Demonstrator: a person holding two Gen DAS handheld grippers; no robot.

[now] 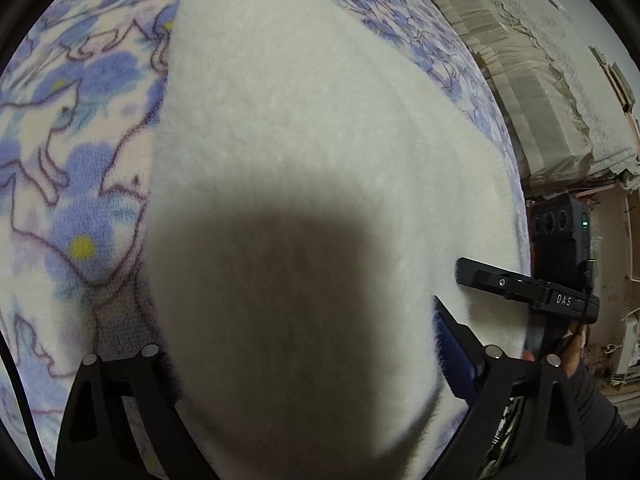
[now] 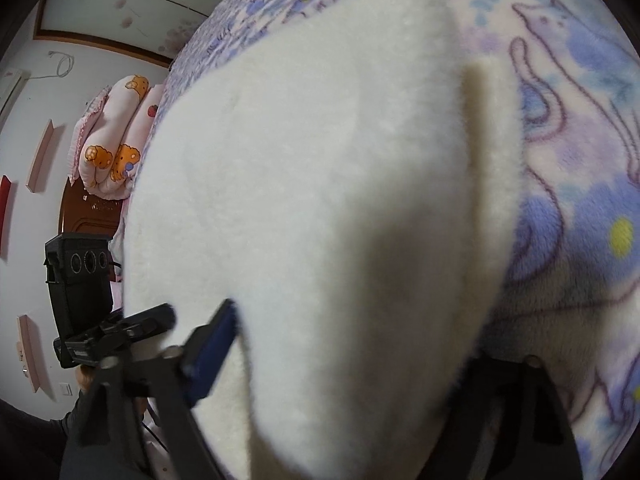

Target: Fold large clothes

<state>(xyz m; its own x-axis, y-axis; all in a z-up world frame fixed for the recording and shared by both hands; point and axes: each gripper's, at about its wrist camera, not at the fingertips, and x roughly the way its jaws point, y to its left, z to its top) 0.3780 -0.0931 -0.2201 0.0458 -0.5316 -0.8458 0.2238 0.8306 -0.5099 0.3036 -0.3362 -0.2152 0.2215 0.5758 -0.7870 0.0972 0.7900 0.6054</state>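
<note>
A fluffy white garment (image 1: 304,184) is spread on a fleece blanket (image 1: 68,184) printed with blue flowers, and it fills the middle of both wrist views. In the left wrist view the blanket is seen from nine to twelve o'clock of the garment, and a dark shadow is cast on the cloth toward six o'clock.

The left gripper (image 1: 304,364) is held over the near edge of the garment with its fingers spread wide; a fold of the white cloth bulges up between them, the blue pad (image 1: 456,356) of one finger lies against the fleece at four o'clock, and the other fingertip is hidden by the cloth. Whether the cloth is actually pinched cannot be told.

The right gripper (image 2: 352,344) is likewise spread wide about the white cloth. Its blue-padded finger (image 2: 212,352) is seen at eight o'clock, just beside the garment's edge, while the opposite finger is covered by the pile at five o'clock. A raised fold (image 2: 492,136) stands at two o'clock of the garment. A rolled quilt with bears (image 2: 112,136) lies at ten o'clock, well apart.
</note>
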